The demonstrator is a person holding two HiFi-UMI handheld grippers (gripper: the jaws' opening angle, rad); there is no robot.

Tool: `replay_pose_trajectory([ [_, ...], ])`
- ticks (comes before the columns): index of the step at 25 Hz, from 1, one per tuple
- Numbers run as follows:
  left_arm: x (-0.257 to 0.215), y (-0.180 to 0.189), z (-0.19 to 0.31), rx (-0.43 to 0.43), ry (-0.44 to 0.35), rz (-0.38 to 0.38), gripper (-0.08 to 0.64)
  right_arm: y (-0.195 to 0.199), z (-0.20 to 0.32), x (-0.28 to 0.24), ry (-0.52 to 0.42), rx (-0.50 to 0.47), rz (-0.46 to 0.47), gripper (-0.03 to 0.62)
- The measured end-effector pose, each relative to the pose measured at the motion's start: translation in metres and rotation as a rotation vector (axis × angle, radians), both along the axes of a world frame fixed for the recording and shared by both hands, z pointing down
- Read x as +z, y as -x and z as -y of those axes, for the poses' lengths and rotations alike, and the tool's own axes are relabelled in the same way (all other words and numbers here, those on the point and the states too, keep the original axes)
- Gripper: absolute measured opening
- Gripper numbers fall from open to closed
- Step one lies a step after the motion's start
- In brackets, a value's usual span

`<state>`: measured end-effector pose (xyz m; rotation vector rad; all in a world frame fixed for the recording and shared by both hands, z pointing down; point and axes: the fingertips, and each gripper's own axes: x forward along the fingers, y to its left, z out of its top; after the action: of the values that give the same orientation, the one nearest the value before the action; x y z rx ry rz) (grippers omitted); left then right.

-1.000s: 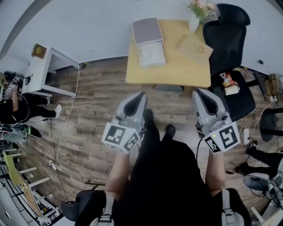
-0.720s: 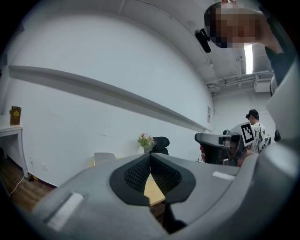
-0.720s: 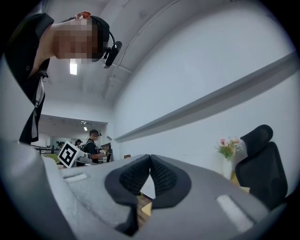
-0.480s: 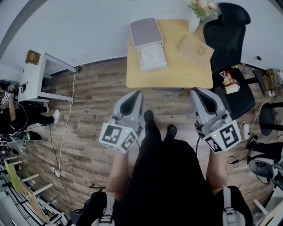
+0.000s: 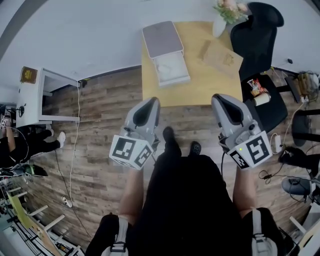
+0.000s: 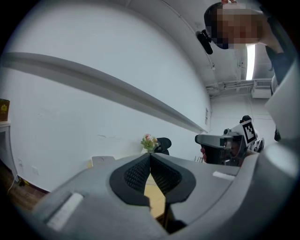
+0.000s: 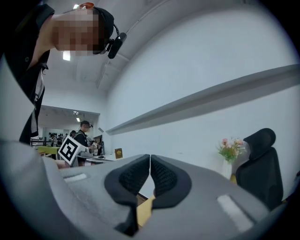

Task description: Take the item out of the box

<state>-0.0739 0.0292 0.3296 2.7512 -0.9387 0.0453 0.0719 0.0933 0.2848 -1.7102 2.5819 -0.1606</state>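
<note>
On the wooden table (image 5: pixel 210 87) stands an open box (image 5: pixel 166 52), its grey lid folded back and its white tray (image 5: pixel 171 69) facing me; what lies in the tray I cannot make out. Both grippers are held level in front of me, short of the table's near edge. The left gripper (image 5: pixel 149 101) is shut and empty, its pads meeting in the left gripper view (image 6: pixel 150 157). The right gripper (image 5: pixel 219 98) is shut too, with nothing between its pads (image 7: pixel 150 158). The table top shows below the jaws in both gripper views.
A flat brown packet (image 5: pixel 222 56) and a vase of flowers (image 5: pixel 223 15) share the table. A black office chair (image 5: pixel 256 35) stands at its right, with snack packs (image 5: pixel 257 92) beside it. A white desk (image 5: pixel 42 92) and a floor cable (image 5: pixel 75 140) lie left.
Both grippers have advanced toward the table, whose near edge now sits just beyond their tips. Both stay shut and empty.
</note>
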Motion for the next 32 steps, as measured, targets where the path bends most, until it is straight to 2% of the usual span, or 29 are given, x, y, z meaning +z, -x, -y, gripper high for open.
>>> replay_pose_trajectory([
  [7, 0.006, 0.008, 0.051, 0.049, 0.01, 0.002, 0.008, 0.0, 0.047, 0.002, 0.014, 0.076, 0.078, 0.008],
  [19, 0.016, 0.019, 0.11, 0.152, 0.022, -0.019, 0.008, 0.017, 0.103, 0.018, 0.054, 0.178, 0.043, 0.008],
  [24, 0.028, 0.025, 0.116, 0.173, 0.033, -0.016, 0.008, 0.03, 0.119, 0.032, 0.079, 0.175, 0.037, 0.008],
  [32, 0.024, 0.032, 0.128, 0.129, 0.042, -0.019, 0.009, 0.041, 0.143, 0.053, 0.168, 0.102, 0.02, 0.008],
])
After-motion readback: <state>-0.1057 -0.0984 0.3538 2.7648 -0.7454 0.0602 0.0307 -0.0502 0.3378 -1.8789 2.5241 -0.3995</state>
